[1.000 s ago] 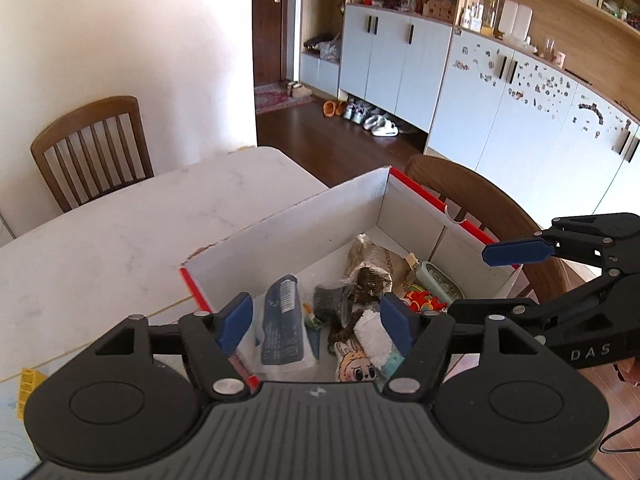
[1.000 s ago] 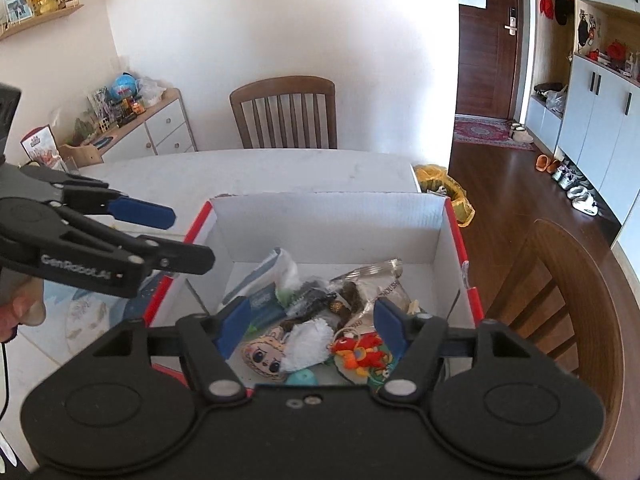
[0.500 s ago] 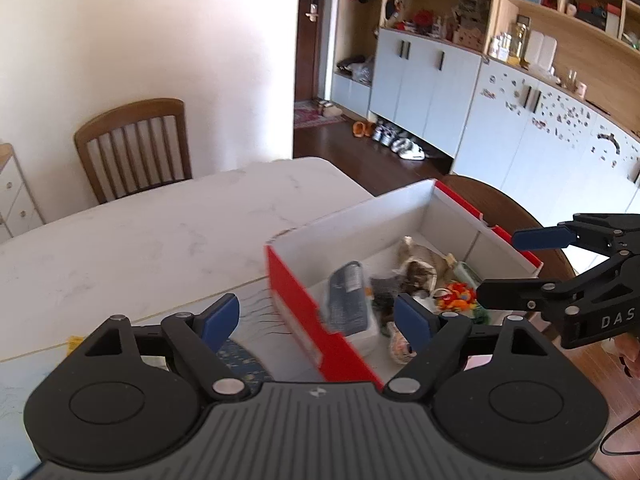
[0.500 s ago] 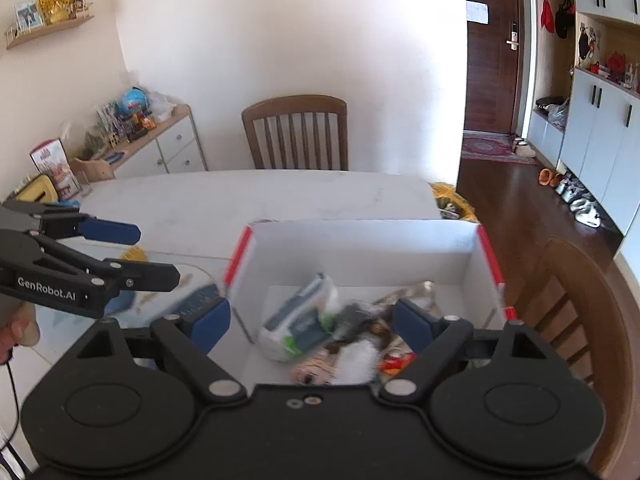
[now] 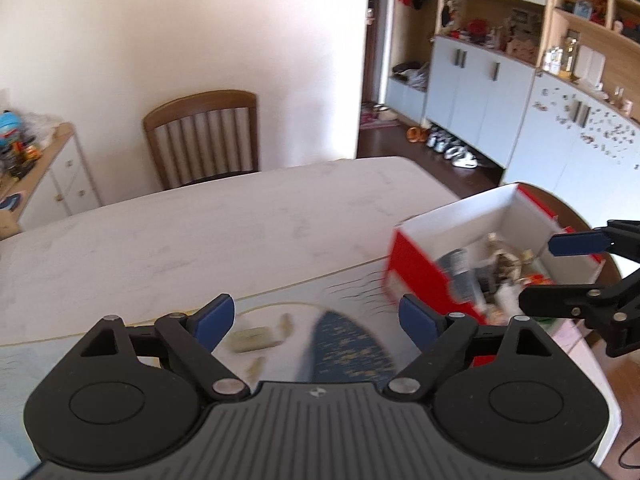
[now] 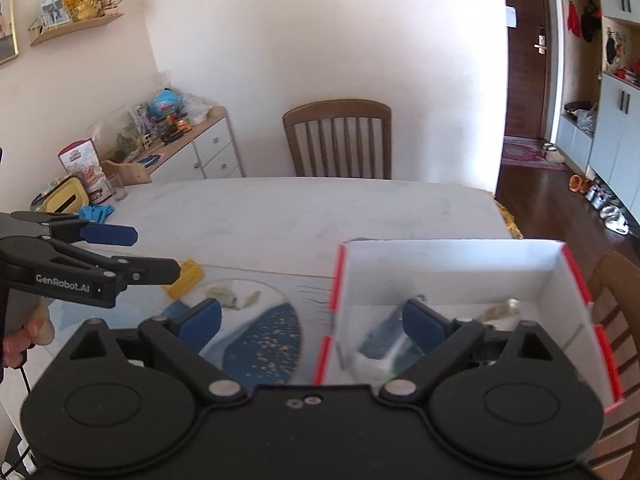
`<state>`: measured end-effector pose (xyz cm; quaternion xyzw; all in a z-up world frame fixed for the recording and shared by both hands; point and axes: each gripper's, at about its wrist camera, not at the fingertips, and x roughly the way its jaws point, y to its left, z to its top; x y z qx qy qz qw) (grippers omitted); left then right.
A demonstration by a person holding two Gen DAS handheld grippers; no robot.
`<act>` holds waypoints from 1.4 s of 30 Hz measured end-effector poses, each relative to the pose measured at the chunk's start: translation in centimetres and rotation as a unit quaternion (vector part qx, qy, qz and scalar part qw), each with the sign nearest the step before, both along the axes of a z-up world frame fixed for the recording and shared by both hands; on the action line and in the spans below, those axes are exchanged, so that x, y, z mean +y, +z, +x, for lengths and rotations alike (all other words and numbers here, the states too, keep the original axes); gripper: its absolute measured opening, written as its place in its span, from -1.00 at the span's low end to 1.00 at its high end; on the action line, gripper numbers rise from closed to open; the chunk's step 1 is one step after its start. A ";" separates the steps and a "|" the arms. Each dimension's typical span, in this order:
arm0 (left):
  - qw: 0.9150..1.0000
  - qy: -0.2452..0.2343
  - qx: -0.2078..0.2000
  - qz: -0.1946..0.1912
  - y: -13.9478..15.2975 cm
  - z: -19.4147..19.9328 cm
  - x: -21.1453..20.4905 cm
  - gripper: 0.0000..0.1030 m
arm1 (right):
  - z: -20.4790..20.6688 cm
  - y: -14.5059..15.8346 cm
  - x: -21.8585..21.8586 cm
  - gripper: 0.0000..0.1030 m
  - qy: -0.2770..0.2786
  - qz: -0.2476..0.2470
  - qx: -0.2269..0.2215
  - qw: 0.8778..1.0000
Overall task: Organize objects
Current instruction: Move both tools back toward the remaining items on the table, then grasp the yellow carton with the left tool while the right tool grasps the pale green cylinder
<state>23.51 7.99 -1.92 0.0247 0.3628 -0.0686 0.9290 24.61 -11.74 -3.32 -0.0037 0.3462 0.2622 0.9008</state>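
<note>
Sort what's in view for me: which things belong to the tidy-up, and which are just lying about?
Job:
- red box, holding a blurred pile
- yellow block on the mat
- small pale bits on the mat
- left claw and right claw, both empty, opening

Lying about:
- wooden chair
- sideboard clutter
- shoes

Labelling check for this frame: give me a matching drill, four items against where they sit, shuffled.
Items
1. red-and-white cardboard box
2. yellow plastic block
3. brown slatted wooden chair
4. yellow tissue box

Places
A. behind the table's far edge, against the wall
B. on the printed mat, left of the red-and-white box
C. right side of the white table, small items inside
D. far left edge of the table, beside blue gloves

Pairs: 1-C, 2-B, 3-A, 4-D
</note>
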 end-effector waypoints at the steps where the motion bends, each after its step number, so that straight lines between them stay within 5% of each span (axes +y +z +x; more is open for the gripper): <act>1: 1.000 0.003 0.000 0.001 0.0 -0.1 0.7 0.75 | 0.1 -0.1 0.8 0.88 0.002 -0.001 0.001 1.000; 4: 1.000 0.013 -0.005 -0.002 -0.2 -0.2 2.9 0.99 | 0.3 -0.2 2.8 0.90 0.009 -0.001 0.003 1.000; 19: 0.999 0.040 -0.017 -0.025 -2.6 1.7 12.1 1.00 | 2.6 -2.3 12.5 0.92 0.059 -0.040 0.011 0.997; 34: 0.997 0.053 0.012 -0.052 -8.7 5.0 16.3 1.00 | 6.2 -6.5 17.8 0.92 0.093 -0.075 0.036 0.992; 42: 0.998 0.051 0.029 -0.030 -12.2 7.1 15.8 1.00 | 8.0 -10.2 20.0 0.89 0.112 -0.118 0.048 0.986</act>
